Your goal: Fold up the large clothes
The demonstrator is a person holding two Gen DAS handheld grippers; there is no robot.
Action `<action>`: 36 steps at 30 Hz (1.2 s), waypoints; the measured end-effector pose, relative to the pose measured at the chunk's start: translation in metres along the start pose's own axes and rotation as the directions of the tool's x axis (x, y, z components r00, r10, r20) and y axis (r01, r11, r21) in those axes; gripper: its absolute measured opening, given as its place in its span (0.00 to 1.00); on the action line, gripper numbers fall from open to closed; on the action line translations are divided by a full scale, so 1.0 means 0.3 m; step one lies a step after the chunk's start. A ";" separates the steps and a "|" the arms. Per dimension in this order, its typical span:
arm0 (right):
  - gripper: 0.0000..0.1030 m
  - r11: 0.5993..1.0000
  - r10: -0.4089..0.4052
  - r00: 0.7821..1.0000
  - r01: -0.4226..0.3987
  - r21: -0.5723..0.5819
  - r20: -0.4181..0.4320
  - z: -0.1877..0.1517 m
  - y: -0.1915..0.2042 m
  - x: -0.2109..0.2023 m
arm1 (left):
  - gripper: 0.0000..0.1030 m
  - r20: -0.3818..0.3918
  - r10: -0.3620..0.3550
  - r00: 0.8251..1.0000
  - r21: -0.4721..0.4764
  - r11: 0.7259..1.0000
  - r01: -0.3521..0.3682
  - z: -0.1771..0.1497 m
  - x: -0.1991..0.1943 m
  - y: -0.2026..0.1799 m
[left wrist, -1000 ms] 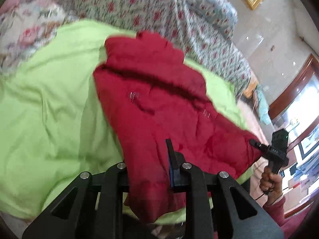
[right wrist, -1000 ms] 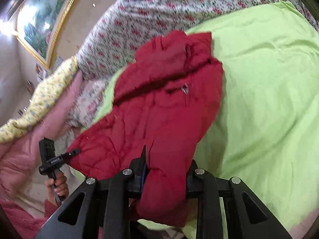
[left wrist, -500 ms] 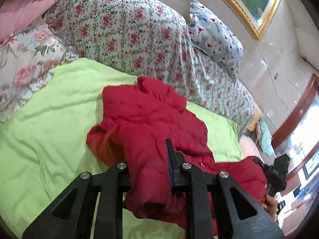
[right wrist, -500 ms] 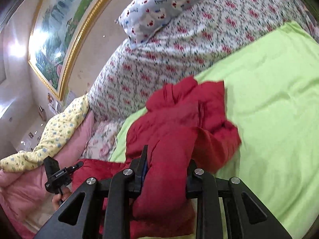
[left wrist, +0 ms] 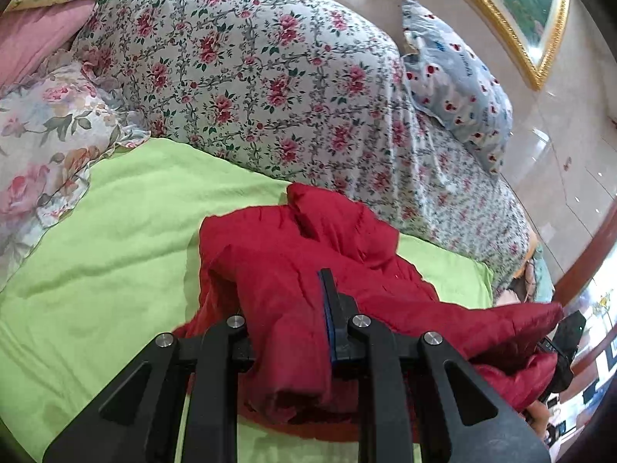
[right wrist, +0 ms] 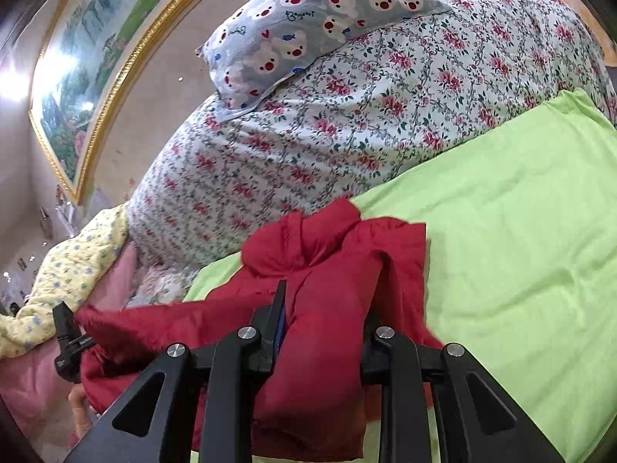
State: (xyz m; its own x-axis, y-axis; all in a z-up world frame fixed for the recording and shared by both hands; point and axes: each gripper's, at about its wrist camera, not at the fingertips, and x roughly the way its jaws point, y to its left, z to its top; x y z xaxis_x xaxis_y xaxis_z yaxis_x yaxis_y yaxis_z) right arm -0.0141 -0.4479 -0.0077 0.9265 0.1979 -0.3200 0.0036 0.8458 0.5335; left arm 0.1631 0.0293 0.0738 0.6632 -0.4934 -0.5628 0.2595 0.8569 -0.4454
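Observation:
A red padded jacket (left wrist: pixel 308 247) lies bunched on the green sheet (left wrist: pixel 96 270), its collar toward the floral quilt. My left gripper (left wrist: pixel 285 308) is shut on a thick fold of its lower edge; the blue-padded finger (left wrist: pixel 327 308) shows, and the other is hidden under the fabric. In the right wrist view the jacket (right wrist: pixel 339 254) is doubled over, and my right gripper (right wrist: pixel 324 320) is shut on another fold of that edge. Red fabric stretches between the two grippers. The right gripper (left wrist: pixel 563 339) shows at the left wrist view's far right, the left gripper (right wrist: pixel 67 343) at the right wrist view's left.
A floral quilt (left wrist: pixel 250 77) is heaped behind the jacket, with a blue bear-print pillow (right wrist: pixel 308 19) on it. A rose-print pillow (left wrist: pixel 42 135) and pink bedding (right wrist: pixel 31 386) lie to one side. A gold-framed painting (right wrist: pixel 96 58) hangs on the wall. Green sheet (right wrist: pixel 520 250) spreads beside the jacket.
Both grippers have lifted the jacket's lower edge and carried it toward the collar. The jacket, spread long a second ago, is now doubled over and bunched.

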 end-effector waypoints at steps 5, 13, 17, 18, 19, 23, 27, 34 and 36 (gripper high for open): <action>0.24 0.998 -0.035 0.999 0.034 0.048 0.017 0.051 -0.036 0.099 | 0.17 0.001 0.028 1.000 -0.014 0.999 -0.028 0.057 0.110 0.011; 0.24 0.985 -0.143 0.990 0.143 0.101 -0.006 0.106 -0.110 0.303 | 0.17 -0.046 0.138 0.989 -0.023 0.990 -0.139 0.119 0.345 0.067; 0.24 0.976 -0.190 0.981 0.191 0.107 -0.024 0.116 -0.128 0.391 | 0.17 -0.067 0.183 0.981 -0.004 0.983 -0.184 0.136 0.446 0.077; 0.24 0.974 -0.208 0.978 0.209 0.091 -0.021 0.120 -0.126 0.418 | 0.18 -0.070 0.196 0.978 0.002 0.981 -0.196 0.142 0.470 0.078; 0.24 0.972 -0.219 0.975 0.220 0.078 -0.017 0.122 -0.126 0.440 | 0.18 -0.078 0.207 0.975 0.006 0.978 -0.207 0.146 0.499 0.082; 0.25 0.963 -0.260 0.965 0.261 0.069 -0.035 0.116 -0.164 0.542 | 0.20 -0.101 0.240 0.966 0.018 0.971 -0.239 0.157 0.582 0.095; 0.25 0.957 -0.278 0.959 0.281 0.067 -0.053 0.097 -0.212 0.637 | 0.21 -0.128 0.258 0.958 0.016 0.966 -0.258 0.153 0.666 0.120; 0.26 0.948 -0.304 0.950 0.309 0.073 -0.072 0.105 -0.232 0.722 | 0.23 -0.143 0.257 0.956 -0.003 0.966 -0.260 0.160 0.699 0.139; 0.26 0.947 -0.306 0.949 0.311 0.077 -0.078 0.106 -0.241 0.738 | 0.28 -0.141 0.239 0.961 -0.015 0.970 -0.244 0.157 0.673 0.138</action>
State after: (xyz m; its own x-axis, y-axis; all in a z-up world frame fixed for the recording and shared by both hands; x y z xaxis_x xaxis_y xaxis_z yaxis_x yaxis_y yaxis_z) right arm 0.2027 -0.4809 -0.0922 0.8489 -0.0320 -0.5276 0.3209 0.8244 0.4663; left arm 0.3409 -0.0279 -0.0255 0.5999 -0.2900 -0.7457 0.0794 0.9490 -0.3052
